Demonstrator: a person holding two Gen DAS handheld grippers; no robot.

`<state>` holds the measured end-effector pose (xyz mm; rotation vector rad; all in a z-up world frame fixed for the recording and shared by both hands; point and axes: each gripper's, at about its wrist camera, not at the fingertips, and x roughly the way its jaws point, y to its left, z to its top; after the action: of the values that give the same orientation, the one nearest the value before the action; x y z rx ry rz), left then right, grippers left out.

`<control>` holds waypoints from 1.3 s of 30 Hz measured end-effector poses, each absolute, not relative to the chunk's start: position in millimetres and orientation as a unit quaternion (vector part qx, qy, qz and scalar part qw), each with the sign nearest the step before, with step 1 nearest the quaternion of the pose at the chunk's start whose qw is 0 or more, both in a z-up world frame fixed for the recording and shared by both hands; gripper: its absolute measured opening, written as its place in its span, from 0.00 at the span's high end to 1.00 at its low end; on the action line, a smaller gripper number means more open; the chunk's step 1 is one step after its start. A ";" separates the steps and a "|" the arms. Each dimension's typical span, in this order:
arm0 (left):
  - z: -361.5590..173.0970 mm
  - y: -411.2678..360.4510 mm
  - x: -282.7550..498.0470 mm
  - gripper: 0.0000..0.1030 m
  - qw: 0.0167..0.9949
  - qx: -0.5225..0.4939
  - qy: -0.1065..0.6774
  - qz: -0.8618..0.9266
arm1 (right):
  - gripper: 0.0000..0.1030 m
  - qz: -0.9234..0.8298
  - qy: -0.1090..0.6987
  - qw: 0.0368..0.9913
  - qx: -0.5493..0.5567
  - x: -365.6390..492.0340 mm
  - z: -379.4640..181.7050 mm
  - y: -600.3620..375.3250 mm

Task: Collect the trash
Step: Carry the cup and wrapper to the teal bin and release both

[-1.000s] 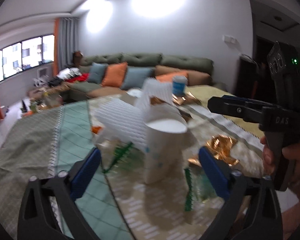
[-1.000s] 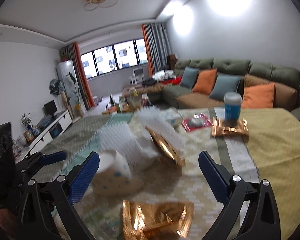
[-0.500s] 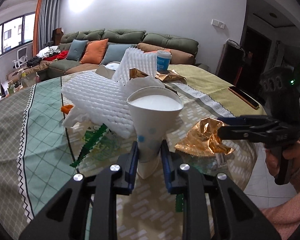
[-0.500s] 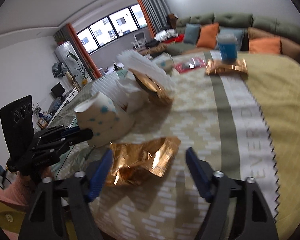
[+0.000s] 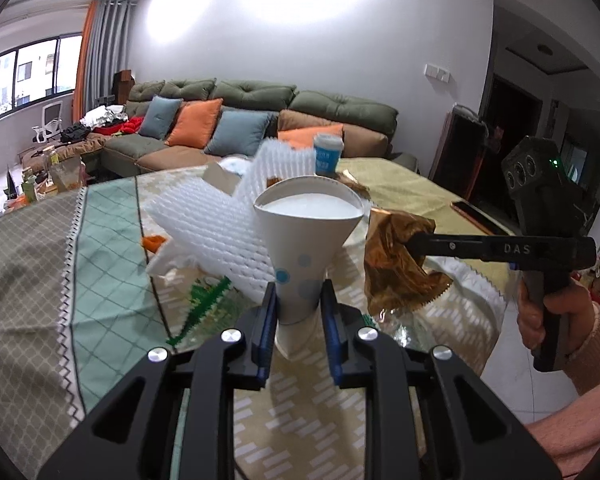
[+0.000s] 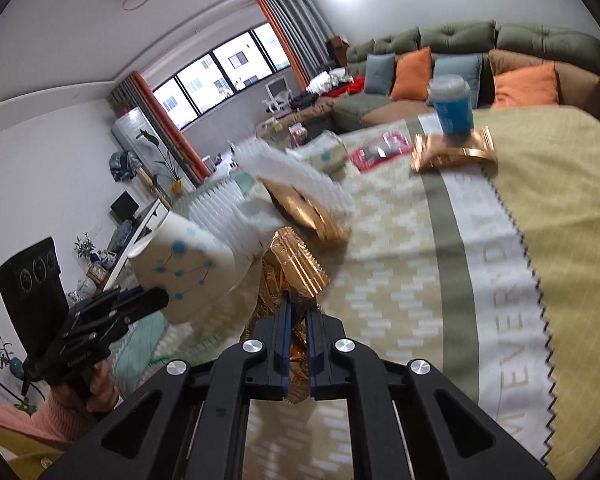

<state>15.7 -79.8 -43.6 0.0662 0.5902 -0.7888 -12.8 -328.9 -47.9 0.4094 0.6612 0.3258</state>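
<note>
Trash: one paper cup (image 5: 300,256) pinched in left gripper (image 5: 299,320) jaws; one gold wrapper (image 6: 288,280) clamped in right gripper (image 6: 298,344) jaws.

Left tongs (image 5: 299,322) clamped tight, blue pads (image 5: 269,332) pinching inward, angled downward. Right tongs (image 6: 298,334) just closed to a narrow slit, likewise tilted down, gripped by a hand (image 5: 550,314) in a pink sleeve (image 5: 594,350).

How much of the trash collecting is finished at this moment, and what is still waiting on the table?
No bin is in view, so nothing looks finished. In hand: the left gripper pinches the paper cup and the right gripper has just closed on the gold wrapper. Left on the table: white foam netting, another gold wrapper, a red packet and a blue cup.
</note>
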 end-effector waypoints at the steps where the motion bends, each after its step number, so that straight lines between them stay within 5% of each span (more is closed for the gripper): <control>1: -39.4 -74.6 14.8 0.78 0.882 0.025 0.279 -0.378 | 0.94 0.158 0.313 0.916 0.193 -12.1 -42.7 -326.9; 39: 0.4 221.6 -25.6 0.78 0.967 -0.090 0.233 -0.044 | 0.93 0.437 0.331 0.831 0.096 93.6 -0.5 -20.2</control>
<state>-25.6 221.6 0.4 -0.1827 0.4717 -0.0900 93.6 -20.2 -0.5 0.2036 0.7028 0.9267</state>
